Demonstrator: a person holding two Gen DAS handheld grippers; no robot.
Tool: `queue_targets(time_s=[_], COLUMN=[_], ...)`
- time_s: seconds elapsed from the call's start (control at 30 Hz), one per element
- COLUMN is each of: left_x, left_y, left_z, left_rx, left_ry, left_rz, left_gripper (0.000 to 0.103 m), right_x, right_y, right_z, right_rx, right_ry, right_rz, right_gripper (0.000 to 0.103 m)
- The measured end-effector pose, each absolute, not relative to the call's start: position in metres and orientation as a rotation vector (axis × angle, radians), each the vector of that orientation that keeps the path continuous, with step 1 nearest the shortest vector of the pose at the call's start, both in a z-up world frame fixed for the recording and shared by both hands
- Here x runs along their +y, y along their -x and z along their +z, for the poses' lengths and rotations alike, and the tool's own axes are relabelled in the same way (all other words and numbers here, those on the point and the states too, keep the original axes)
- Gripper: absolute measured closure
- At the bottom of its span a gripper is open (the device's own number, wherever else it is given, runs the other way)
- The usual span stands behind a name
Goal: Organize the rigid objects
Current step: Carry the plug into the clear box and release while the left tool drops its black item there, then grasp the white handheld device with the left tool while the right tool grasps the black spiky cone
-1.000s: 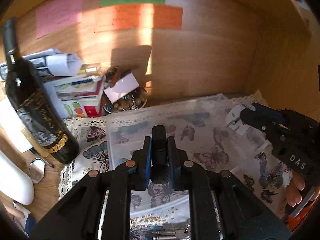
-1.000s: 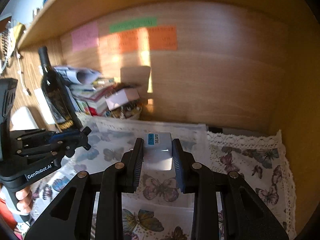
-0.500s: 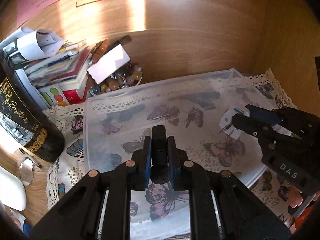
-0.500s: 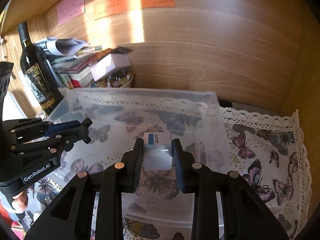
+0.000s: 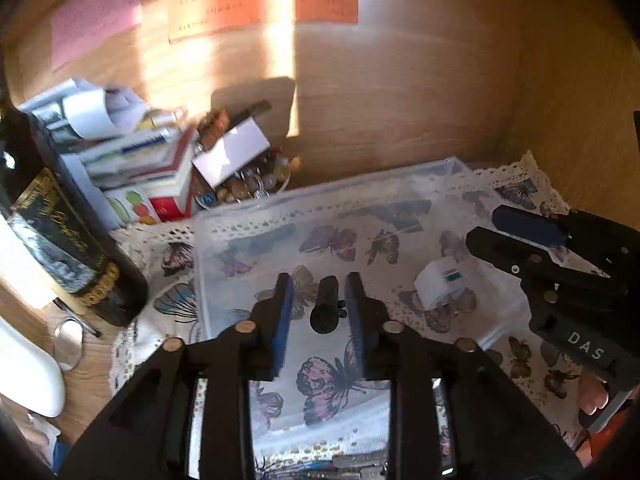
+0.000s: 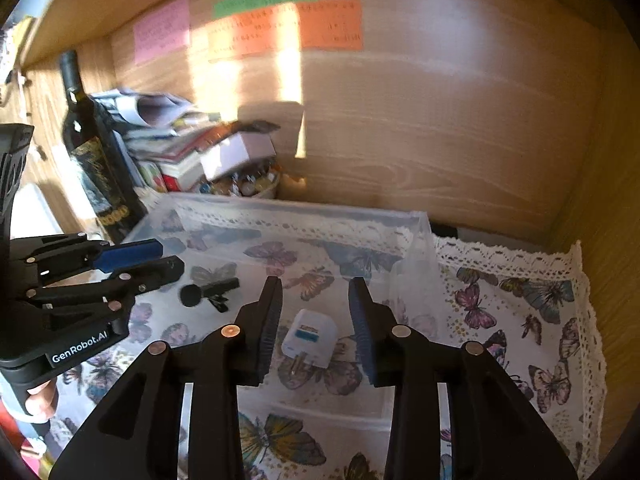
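Note:
A clear plastic bin sits on a butterfly cloth. A small black clip microphone lies on the bin floor between the jaws of my open left gripper, apart from both pads. A white plug adapter lies on the bin floor between the jaws of my open right gripper, also untouched. The left gripper shows at the left of the right wrist view, the right gripper at the right of the left wrist view.
A dark wine bottle stands left of the bin. A stack of books and papers and a bowl of beads sit behind it. Wooden walls close the back and right. The butterfly cloth extends right of the bin.
Both grippers opened. The left let go of the black microphone and the right let go of the white adapter; both objects now lie on the bin floor.

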State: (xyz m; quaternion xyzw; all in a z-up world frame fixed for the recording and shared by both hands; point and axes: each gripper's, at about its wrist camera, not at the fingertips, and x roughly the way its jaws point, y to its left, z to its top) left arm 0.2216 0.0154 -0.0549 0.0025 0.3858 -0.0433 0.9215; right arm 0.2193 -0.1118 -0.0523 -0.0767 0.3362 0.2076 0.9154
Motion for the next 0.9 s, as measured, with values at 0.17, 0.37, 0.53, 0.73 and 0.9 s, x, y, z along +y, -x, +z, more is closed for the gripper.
queue_targets(time_s=[0.17,0.37,0.53,0.73,0.9], left_x=[0.020,0.032,0.044,0.053,0.051], left_y=[-0.195,-0.158,-0.125,-0.094,-0.077], left_z=[-0.033,-0.017,-0.020,-0.046,-0.071], left_rx=[0.719,0.655,0.634,0.680,0.739], left_ry=[-0.008,-0.003,-0.001,-0.008,0.006], left_rz=[-0.077,-0.047,-0.029,-0.019,-0.032], left_gripper=[0.047,0.022,0.014,0.013,0.013], right_x=[-0.114,-0.117,-0.118,-0.112,-0.112], right_y=[-0.193,-0.158,-0.131,-0.109,-0.089], right_z=[-0.030,-0.019,-0.028,-0.056,-0.079], right_rx=[0.620,0.570,0.591,0.676,0.723], right_ry=[0.160,0.177,0.177,0.161,0.201], right_rz=[0.446,0.477,0.514,0.559,0.550], right_gripper=[0.061,0.052,0.047,0.046,0.046])
